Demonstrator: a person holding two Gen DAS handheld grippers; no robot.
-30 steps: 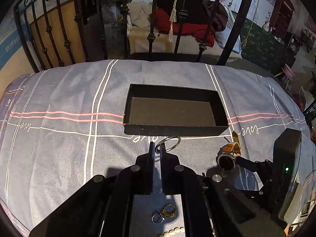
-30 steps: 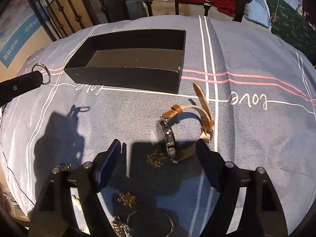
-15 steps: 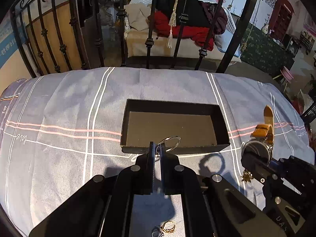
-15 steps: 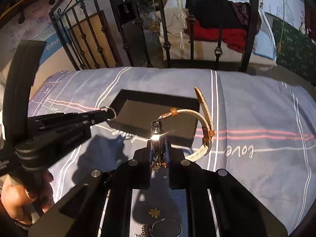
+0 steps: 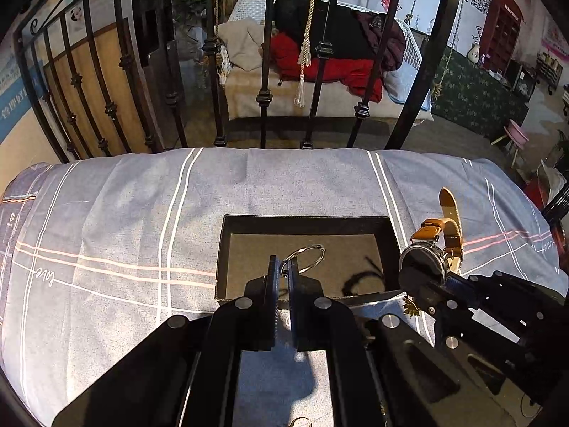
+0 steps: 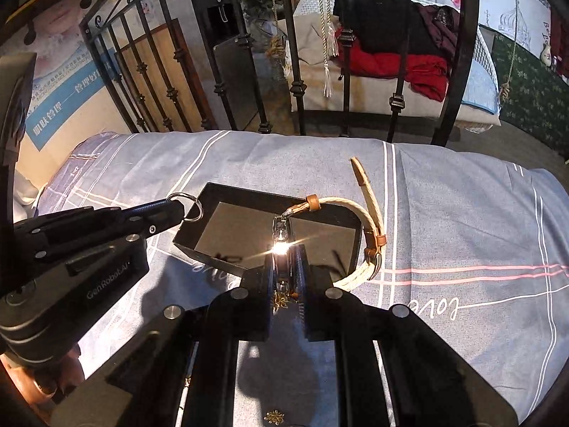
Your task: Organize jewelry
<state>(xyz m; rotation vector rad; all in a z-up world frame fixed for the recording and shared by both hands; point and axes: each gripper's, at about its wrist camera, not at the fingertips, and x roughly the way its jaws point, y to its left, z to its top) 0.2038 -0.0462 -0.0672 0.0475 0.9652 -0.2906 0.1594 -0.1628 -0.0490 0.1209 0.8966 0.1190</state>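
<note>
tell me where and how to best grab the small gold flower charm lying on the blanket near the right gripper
The flower charm lies flat on the blanket, so nothing stands up to pinch. Probably best to come straight down from above with the fingers straddling it and close across its outer petals. The right gripper already holds the watch.

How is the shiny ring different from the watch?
The ring is one thin bare silver hoop; the watch has a round dark case and a tan strap. The ring looks far smaller than the watch. The left gripper pinches the ring over the black tray; the right gripper clamps the watch by its case near the tray's edge, with its strap looping out sideways. Both are lifted off the cloth.
</note>
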